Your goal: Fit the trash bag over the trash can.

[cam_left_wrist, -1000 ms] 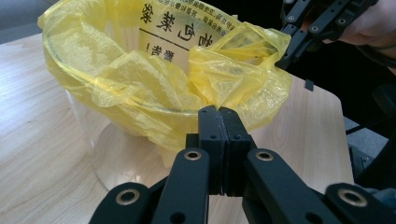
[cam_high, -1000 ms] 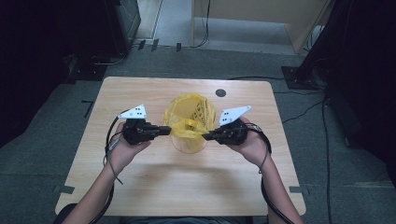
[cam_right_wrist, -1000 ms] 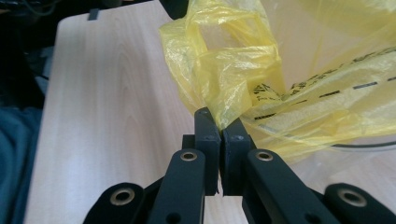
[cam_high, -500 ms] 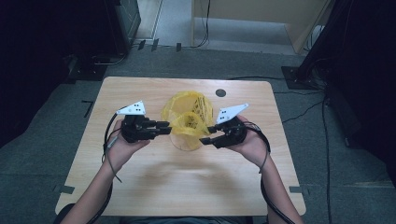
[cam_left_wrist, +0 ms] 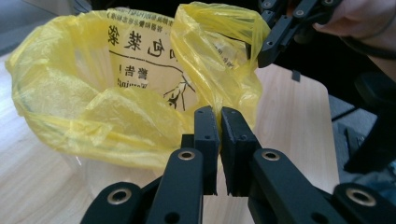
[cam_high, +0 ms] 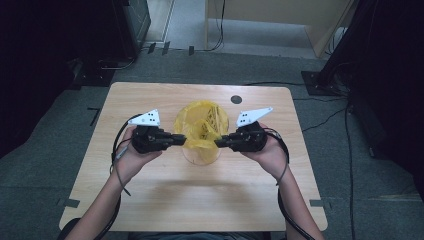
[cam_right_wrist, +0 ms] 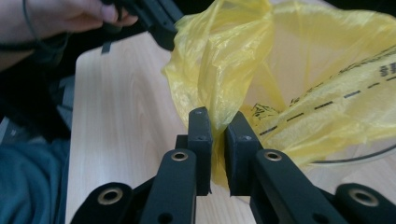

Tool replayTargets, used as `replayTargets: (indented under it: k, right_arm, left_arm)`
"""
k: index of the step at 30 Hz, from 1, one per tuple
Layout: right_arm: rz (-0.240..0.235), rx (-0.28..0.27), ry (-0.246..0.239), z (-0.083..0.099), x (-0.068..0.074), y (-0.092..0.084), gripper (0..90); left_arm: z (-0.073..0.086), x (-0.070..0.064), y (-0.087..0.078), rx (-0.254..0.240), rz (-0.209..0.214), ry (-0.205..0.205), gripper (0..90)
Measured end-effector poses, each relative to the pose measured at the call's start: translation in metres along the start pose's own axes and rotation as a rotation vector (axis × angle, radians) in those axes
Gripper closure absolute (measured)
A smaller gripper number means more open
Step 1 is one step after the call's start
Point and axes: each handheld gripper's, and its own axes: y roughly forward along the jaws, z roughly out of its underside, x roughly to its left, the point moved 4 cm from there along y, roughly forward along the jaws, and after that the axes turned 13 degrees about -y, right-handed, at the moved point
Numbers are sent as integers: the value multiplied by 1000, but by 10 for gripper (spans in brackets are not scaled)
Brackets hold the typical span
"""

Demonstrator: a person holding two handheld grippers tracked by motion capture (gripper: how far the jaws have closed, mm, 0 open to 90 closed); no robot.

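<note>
left gripper (cam_high: 181, 140) and right gripper (cam_high: 221, 143), jaws having just closed, each grasping the yellow bag (cam_high: 200, 125) lining a clear container (cam_high: 201, 155) on the desk (cam_high: 150, 195)

The yellow plastic bag (cam_left_wrist: 116, 88) carries black Chinese print, seen mirrored through the film in the left gripper view; the characters cannot be read with certainty. A dashed black line and small blurred lettering also show in the right gripper view.

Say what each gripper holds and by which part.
Both hold the yellow bag by its rim: the left gripper pinches the near left edge, the right gripper a bunched fold on the opposite side.
</note>
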Motion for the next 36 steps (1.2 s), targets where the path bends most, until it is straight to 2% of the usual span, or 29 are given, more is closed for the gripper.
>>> replayTargets:
  k: [3, 5, 8, 11, 16, 19, 21, 24, 26, 28, 32, 34, 36]
  right_arm:
    - [-9, 48, -28, 4, 2, 5, 854]
    - [-22, 75, -20, 7, 3, 9, 867]
    - [-38, 70, -15, 8, 3, 10, 875]
    - [-38, 77, -13, 10, 3, 10, 891]
    - [29, 74, -44, 9, 1, 15, 895]
    - [27, 73, -63, 11, 2, 19, 894]
    - [62, 115, -90, 13, 1, 23, 892]
    - [86, 108, -114, 14, -1, 27, 893]
    - [105, 106, -115, 15, -2, 27, 894]
    - [104, 101, -119, 16, -3, 27, 887]
    - [58, 91, -80, 14, -3, 23, 734]
    - [29, 83, -60, 12, -3, 18, 656]
    - [21, 54, -51, 10, -2, 12, 603]
  left_arm:
    - [4, -1, 3, 28, -12, 11, 862]
    - [6, 0, 5, 38, -15, 6, 848]
    - [6, 2, 5, 29, -2, -9, 849]
    - [8, 2, 5, 40, -8, 11, 856]
    - [11, 11, 7, -22, -37, -7, 871]
    - [14, 18, 7, -57, -44, -38, 871]
    - [16, 20, 7, -70, -44, -42, 878]
    - [16, 20, 8, -76, -74, -23, 881]
    - [17, 21, 9, -78, -71, -26, 886]
    - [18, 21, 9, -77, -64, -37, 885]
    - [14, 23, 6, -43, -59, -72, 839]
    - [14, 24, 4, -44, -64, -68, 829]
    - [13, 23, 4, -39, -68, -63, 827]
